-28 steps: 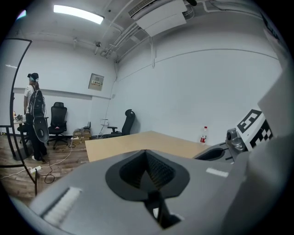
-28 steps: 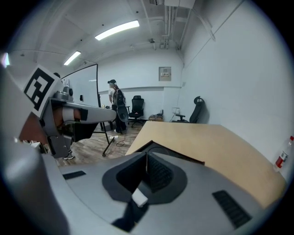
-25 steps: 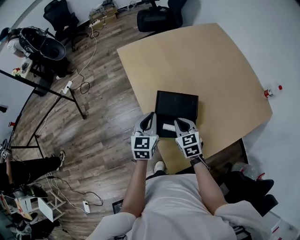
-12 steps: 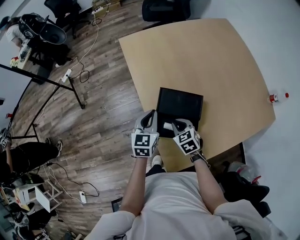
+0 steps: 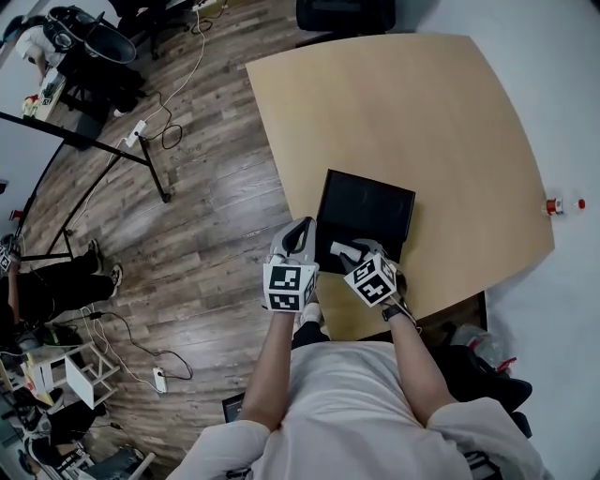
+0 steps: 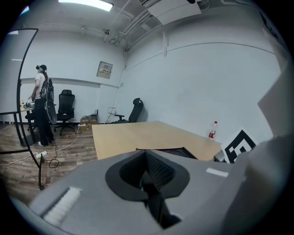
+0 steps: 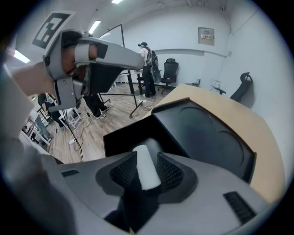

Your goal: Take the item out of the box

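A black box [image 5: 366, 208] lies open at the near edge of the tan table [image 5: 422, 112]. Its lid [image 7: 206, 133] is tipped back. A white cylindrical item [image 7: 145, 161] rests in the box's near part, also seen in the head view [image 5: 339, 251]. My right gripper [image 7: 147, 173] reaches over that near part. Its jaws are opening, and the white item lies between the pads with a dark gap showing on one side. My left gripper [image 5: 298, 246] hovers at the box's left near corner, shut with nothing between its pads [image 6: 154, 172].
A small bottle with a red cap [image 5: 553, 204] stands at the table's right edge. Office chairs [image 5: 345, 13], cables and a black frame stand [image 5: 84, 141] are on the wooden floor to the left. A person [image 6: 42, 105] stands far off by a desk.
My right gripper has turned left onto the white item, which now sits between its jaws. The left gripper has barely moved. The head view has shifted, so the table sits slightly higher and to the right.
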Demonstrator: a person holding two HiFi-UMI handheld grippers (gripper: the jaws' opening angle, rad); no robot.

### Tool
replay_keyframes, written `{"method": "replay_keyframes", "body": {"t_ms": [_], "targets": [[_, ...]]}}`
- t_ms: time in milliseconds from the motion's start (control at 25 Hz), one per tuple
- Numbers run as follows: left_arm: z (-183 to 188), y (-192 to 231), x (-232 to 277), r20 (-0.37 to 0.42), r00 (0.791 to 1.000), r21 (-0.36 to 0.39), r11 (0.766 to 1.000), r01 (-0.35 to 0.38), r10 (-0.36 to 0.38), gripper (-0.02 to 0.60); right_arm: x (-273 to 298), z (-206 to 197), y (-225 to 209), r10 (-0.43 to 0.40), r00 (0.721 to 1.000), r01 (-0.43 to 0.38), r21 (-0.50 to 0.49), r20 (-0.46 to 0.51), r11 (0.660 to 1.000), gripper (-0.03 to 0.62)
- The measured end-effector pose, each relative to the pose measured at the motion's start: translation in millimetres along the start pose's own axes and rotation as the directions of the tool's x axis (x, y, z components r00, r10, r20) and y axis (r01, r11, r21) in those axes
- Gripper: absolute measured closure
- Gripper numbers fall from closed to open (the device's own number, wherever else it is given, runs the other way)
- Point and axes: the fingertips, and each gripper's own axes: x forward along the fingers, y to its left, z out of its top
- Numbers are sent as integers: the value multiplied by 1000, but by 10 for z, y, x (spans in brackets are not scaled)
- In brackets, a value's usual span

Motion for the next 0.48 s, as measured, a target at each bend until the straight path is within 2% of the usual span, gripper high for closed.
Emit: {"method": "replay_keyframes", "body": {"t_ms": [240,480], "targets": [[-51,1,8,-12,1000,-10,1000,-12,12,574,128,-133,42,40,998,-42,-30,-52,999,436],[-82,8,14,-25,1000,-9,1000,-15,15,574,247,-175,37,65,995,-68,-38,-79,997,424]]}}
